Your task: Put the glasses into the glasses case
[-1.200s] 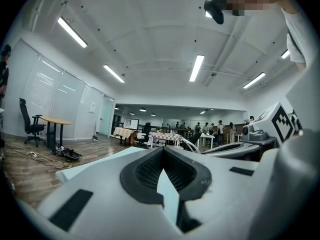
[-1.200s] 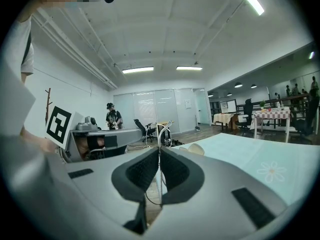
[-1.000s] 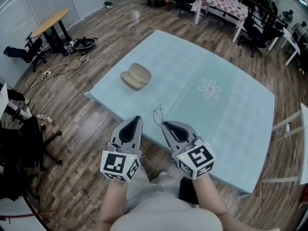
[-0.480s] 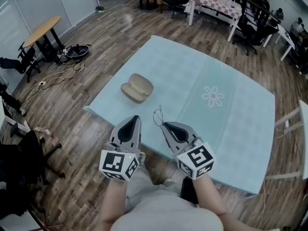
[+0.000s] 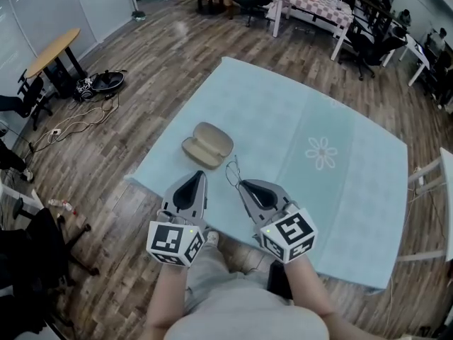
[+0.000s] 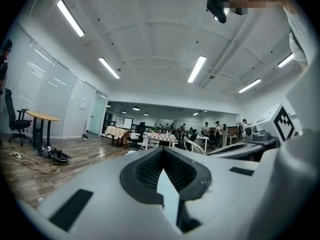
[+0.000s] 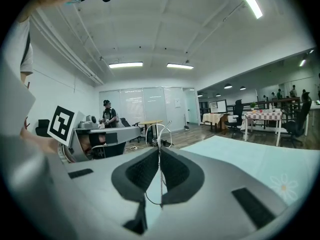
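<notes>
Beyond right gripper (image 5: 241, 183), glasses (image 5: 231, 170) pointing forward.

Pretty big open office tbh: wood-plank floor (image 5: 163, 55), glass partition walls (image 6: 45, 99), strip lights (image 6: 198, 69) overhead, round wooden table (image 5: 51, 50) off left, checkered-cloth table (image 5: 315, 0) at the back.

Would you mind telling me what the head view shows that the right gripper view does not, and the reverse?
Only the head view shows the open beige oval glasses case lying on the light blue tablecloth ahead of the left tool. Only the right gripper view shows, close up, the right tool with its jaws shut on the thin wire-framed glasses, and a person standing by a glass wall. Both show the glasses, both tools, the tablecloth and its white flower print.
</notes>
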A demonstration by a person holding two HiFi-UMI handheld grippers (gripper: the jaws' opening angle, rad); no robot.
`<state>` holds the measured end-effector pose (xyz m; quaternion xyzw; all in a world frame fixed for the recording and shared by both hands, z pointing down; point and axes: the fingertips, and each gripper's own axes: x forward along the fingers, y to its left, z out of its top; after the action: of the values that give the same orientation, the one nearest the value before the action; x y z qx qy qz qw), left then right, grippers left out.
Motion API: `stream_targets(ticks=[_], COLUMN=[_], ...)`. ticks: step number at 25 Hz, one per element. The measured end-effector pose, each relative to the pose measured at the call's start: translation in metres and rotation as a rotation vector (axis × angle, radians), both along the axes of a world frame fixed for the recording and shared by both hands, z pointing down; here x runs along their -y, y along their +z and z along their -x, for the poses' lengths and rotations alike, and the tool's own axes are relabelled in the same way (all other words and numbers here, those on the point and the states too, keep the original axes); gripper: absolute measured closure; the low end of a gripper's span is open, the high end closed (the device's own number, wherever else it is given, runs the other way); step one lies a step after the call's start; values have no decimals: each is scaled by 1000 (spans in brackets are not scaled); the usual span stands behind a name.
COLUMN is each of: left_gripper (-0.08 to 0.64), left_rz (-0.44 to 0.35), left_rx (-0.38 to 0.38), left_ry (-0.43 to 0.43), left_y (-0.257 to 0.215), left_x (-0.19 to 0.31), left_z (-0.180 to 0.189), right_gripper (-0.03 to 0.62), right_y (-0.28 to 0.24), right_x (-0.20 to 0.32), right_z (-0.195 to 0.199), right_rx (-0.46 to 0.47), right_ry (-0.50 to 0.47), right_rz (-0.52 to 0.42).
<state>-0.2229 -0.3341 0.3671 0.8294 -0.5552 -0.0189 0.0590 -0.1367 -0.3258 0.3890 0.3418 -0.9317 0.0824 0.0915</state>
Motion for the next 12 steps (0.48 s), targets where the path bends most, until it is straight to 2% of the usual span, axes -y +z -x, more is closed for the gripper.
stream_targets(ticks=[12], left_gripper=[552], left_rz=[63], left_rx=[-12], left_ry=[51], left_y=[24], left_x=[59], left_z=[44], right_gripper=[577], right_y=[20], right_x=[58], right_z=[51], right_rx=[-51], right_ry=[5], right_rz=[37])
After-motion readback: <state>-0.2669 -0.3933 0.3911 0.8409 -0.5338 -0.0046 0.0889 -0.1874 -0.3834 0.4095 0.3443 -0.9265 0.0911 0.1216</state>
